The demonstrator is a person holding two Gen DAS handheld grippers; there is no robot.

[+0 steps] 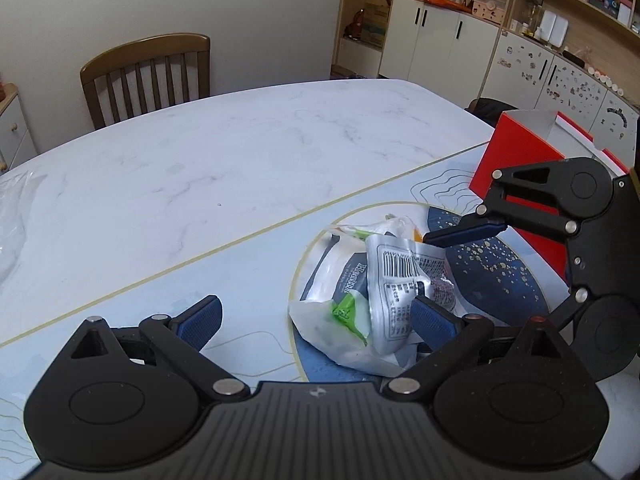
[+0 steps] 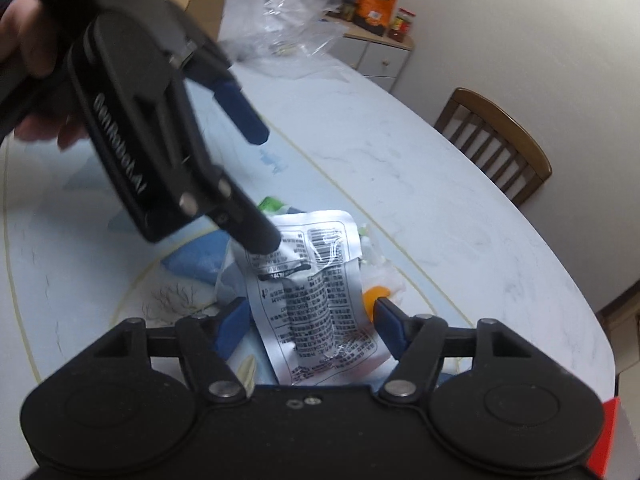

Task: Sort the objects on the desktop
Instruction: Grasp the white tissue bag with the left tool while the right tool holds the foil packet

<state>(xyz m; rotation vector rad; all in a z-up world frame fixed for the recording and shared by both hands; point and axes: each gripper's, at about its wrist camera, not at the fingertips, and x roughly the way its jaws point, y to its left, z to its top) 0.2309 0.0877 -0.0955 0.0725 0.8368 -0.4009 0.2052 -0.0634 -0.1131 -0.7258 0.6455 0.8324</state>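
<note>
A pile of crumpled wrappers lies on a blue round-patterned mat (image 1: 492, 276). On top is a silver printed packet (image 1: 394, 280), also in the right wrist view (image 2: 316, 292). Under it is a white and green wrapper (image 1: 340, 320). My left gripper (image 1: 316, 316) is open, its right finger beside the silver packet; it also shows in the right wrist view (image 2: 260, 184). My right gripper (image 2: 310, 328) is open with its fingers on either side of the silver packet; it also shows in the left wrist view (image 1: 460, 256).
A red open box (image 1: 524, 168) stands on the table (image 1: 200, 168) at the right. A clear plastic bag (image 2: 288, 20) and a cardboard box (image 2: 200, 4) sit at the table's far end. Wooden chairs (image 1: 148, 72) stand at the table's edge.
</note>
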